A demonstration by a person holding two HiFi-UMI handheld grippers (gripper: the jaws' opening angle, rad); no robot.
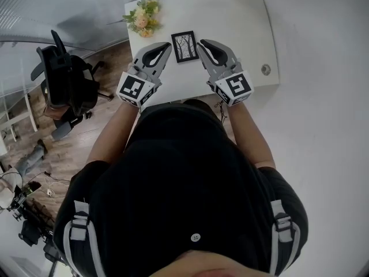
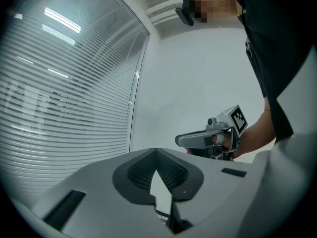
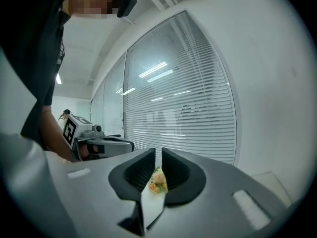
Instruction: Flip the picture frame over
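- Frame (image 1: 185,46): print inside too small to read beyond dark branching lines.
- Left tongs (image 1: 168,47), right tongs (image 1: 201,44): tips sit just beside the frame's sides. Cannot tell whether they touch it.
- Tabletop (image 1: 230,16): near edge hidden behind both tongs and the torso (image 1: 184,172).
- Flowers (image 3: 158,181): only a sliver seen through the right tongs' slit, rest hidden.
- Round thing (image 1: 265,69) by the tabletop's right edge: too small to identify.
- Floor clutter (image 1: 23,198), lower left: too small to tell.

bare tabletop (image 1: 242,22) right of picture frame (image 1: 184,45), flower bouquet (image 1: 143,17) near frame's left, office chair (image 1: 66,77) beyond tabletop's left edge
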